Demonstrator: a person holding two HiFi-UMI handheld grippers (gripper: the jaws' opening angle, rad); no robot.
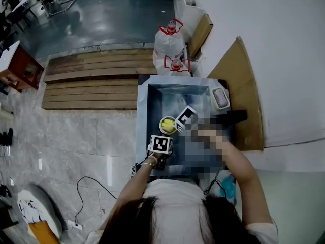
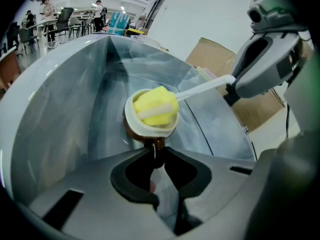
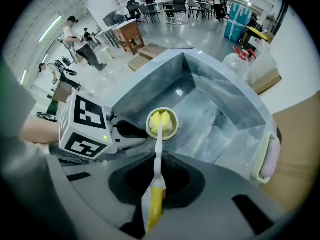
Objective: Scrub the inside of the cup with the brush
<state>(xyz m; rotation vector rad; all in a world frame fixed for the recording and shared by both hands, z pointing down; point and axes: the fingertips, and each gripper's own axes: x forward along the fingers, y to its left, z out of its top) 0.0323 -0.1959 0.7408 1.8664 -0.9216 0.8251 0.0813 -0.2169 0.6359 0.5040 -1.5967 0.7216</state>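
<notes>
A brown cup (image 2: pixel 146 128) with a white inside is held over the steel sink (image 2: pixel 60 109). My left gripper (image 2: pixel 156 151) is shut on the cup's handle, which is pinched between the jaw tips. The brush's yellow sponge head (image 2: pixel 156 106) sits inside the cup's mouth. Its white and yellow handle (image 3: pixel 156 179) runs back between the jaws of my right gripper (image 3: pixel 156 160), which is shut on it. In the head view the cup (image 1: pixel 167 125) lies between the left gripper (image 1: pixel 163 136) and the right gripper's marker cube (image 1: pixel 186 118).
A soap dish with a pink bar (image 1: pixel 220 98) sits on the sink's right rim (image 3: pixel 267 159). Cardboard (image 1: pixel 238 80) leans on the wall to the right. Bagged water bottles (image 1: pixel 170 42) stand behind the sink. Wooden boards (image 1: pixel 91 83) lie on the floor at left.
</notes>
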